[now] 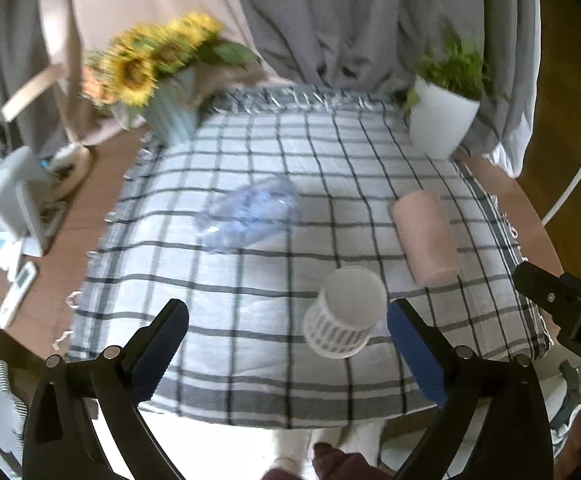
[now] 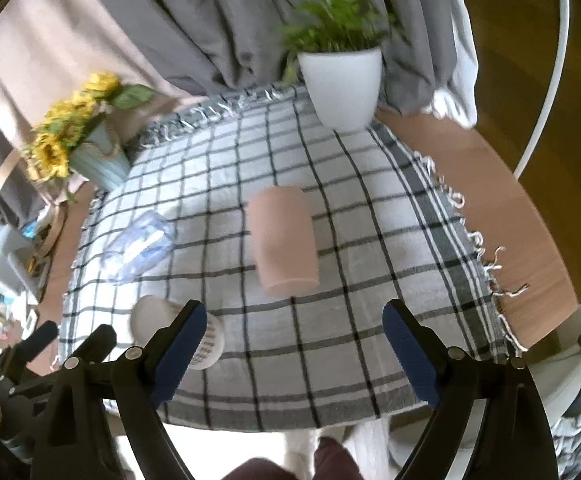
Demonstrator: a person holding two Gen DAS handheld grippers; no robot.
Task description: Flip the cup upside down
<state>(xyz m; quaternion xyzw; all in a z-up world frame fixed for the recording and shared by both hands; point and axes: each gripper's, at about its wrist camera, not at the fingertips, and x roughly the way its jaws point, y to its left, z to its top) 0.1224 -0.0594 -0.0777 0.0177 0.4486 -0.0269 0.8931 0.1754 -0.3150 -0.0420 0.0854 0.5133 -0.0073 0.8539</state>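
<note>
A white paper cup point(image 1: 344, 314) with a striped band stands base-up on the checked cloth point(image 1: 250, 280), just ahead of my left gripper point(image 1: 288, 332), nearer its right finger. That gripper is open and empty. A pink cup point(image 1: 424, 236) stands base-up farther right. A clear plastic cup point(image 1: 250, 216) lies on its side at mid-cloth. In the right wrist view my right gripper point(image 2: 294, 340) is open and empty, with the pink cup point(image 2: 284, 240) ahead of it, the white cup point(image 2: 162, 322) partly behind its left finger, and the clear cup point(image 2: 140, 246) to the left.
A sunflower vase point(image 1: 170, 108) stands at the cloth's back left and a white plant pot point(image 1: 442, 120) at the back right. Grey curtains hang behind. Clutter and a remote point(image 1: 18, 292) lie on the table's left. The cloth's front edge is close below the grippers.
</note>
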